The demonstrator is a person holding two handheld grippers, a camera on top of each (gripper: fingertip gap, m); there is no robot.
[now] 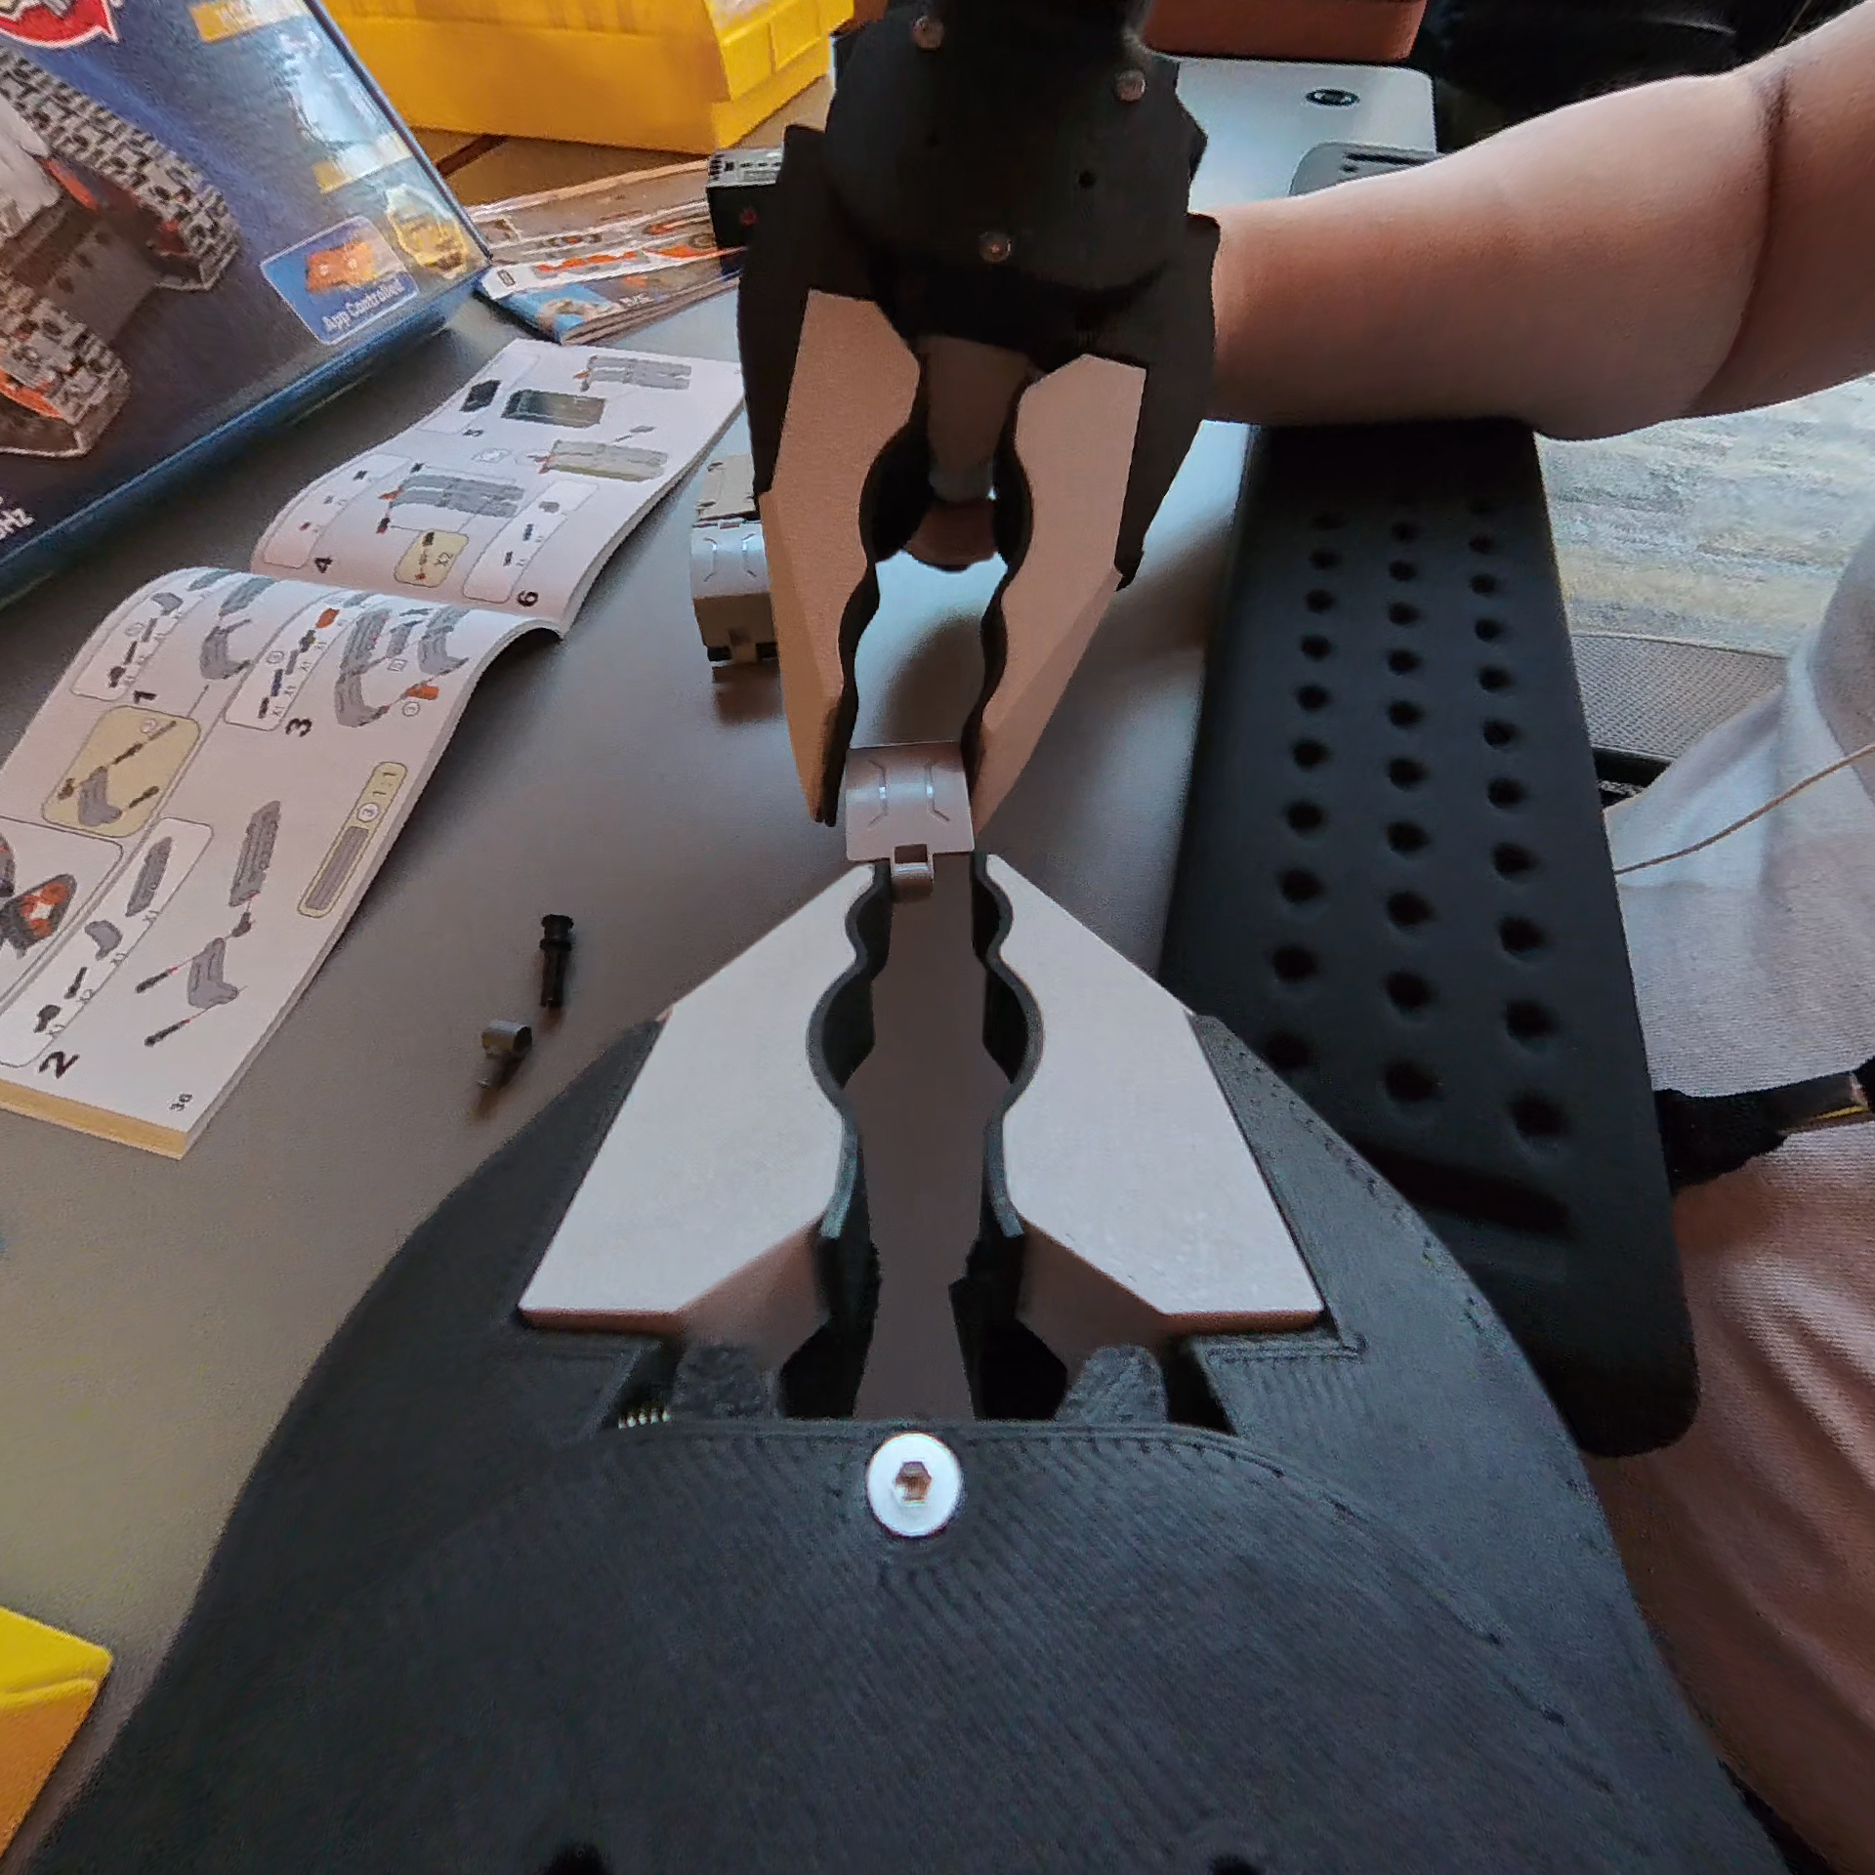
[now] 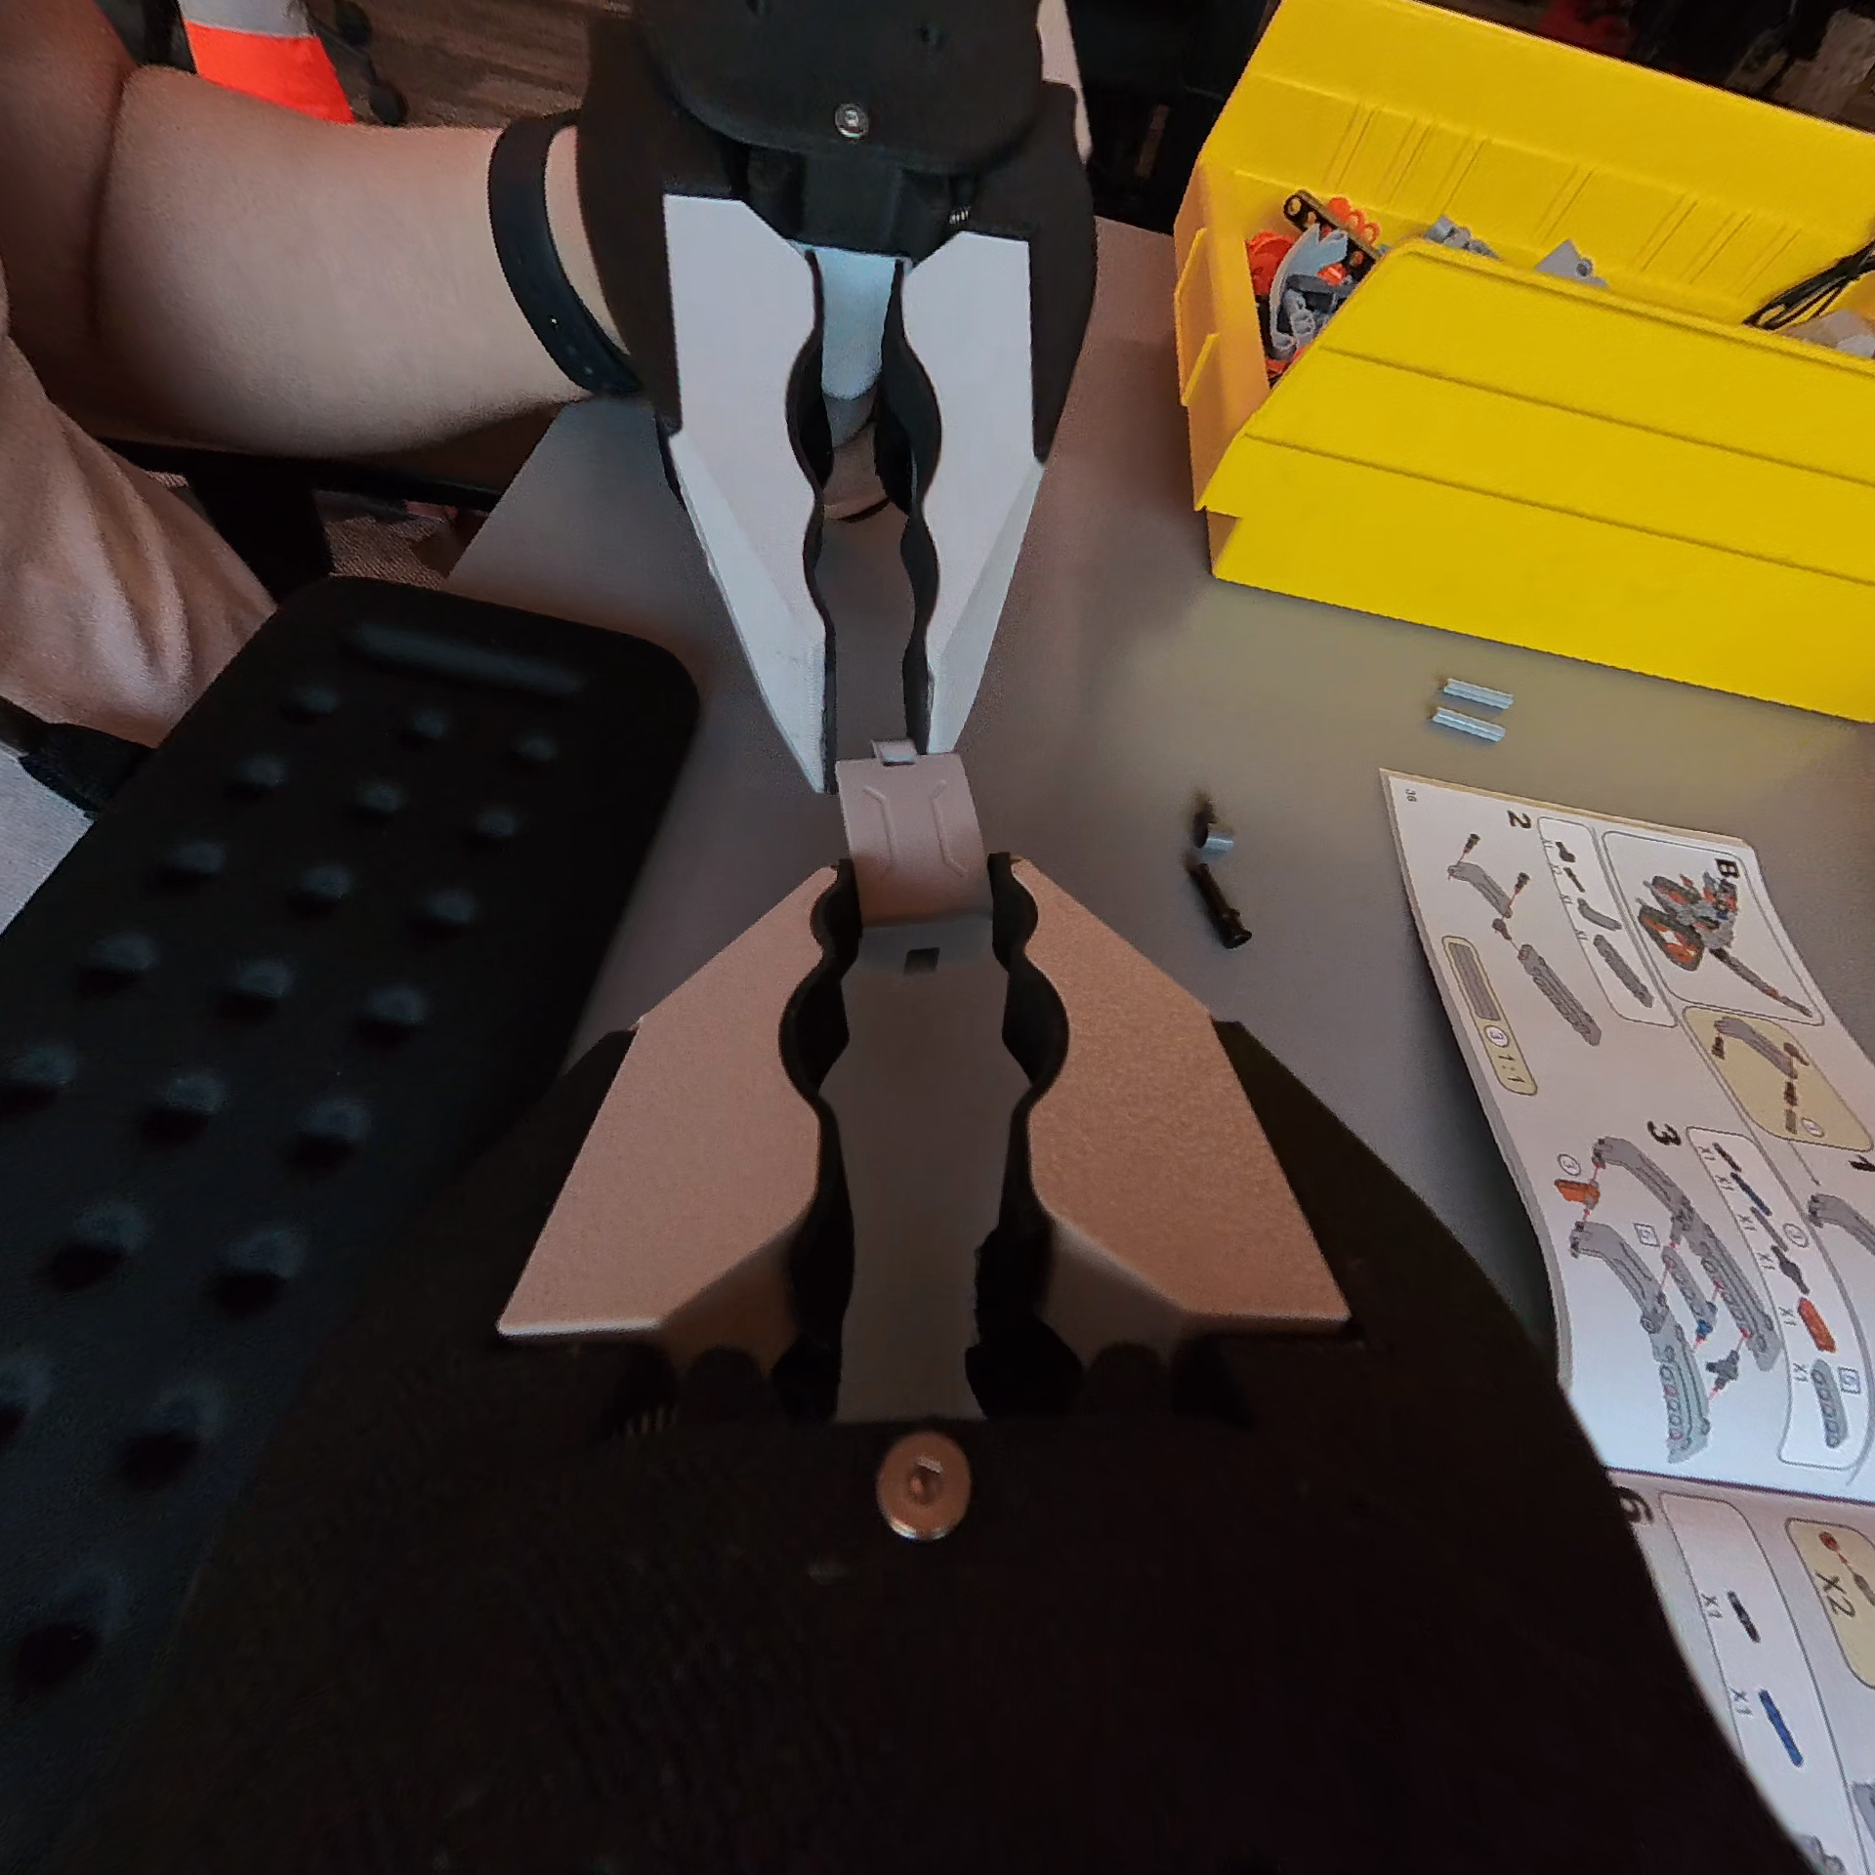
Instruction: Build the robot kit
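My right gripper [image 2: 918,898] is shut on a grey curved panel piece [image 2: 913,847] and holds it above the grey table [image 2: 1167,629]. It comes in from the top of the left wrist view [image 1: 898,796], with the panel [image 1: 903,802] in its tips. My left gripper [image 1: 923,878] faces it tip to tip. A small grey connector [image 1: 910,878] sticks out of the panel's edge between the left jaws. It lies against one pad with a gap on the other side. The left gripper also shows at the top of the right wrist view [image 2: 878,756].
A black pin [image 1: 553,959] and a small grey connector [image 1: 502,1045] lie by an open instruction booklet [image 1: 254,761]. A blue box [image 1: 203,254], a grey block [image 1: 725,578], yellow bins [image 2: 1522,406], two grey axles [image 2: 1471,710] and a black perforated armrest [image 1: 1400,812] surround the grippers. Less than 4 cm separates the two grippers' tips. About 8 cm separates my right fingertips from the black pin [image 1: 553,959]. Look for it in the right wrist view [image 2: 1216,904] too.
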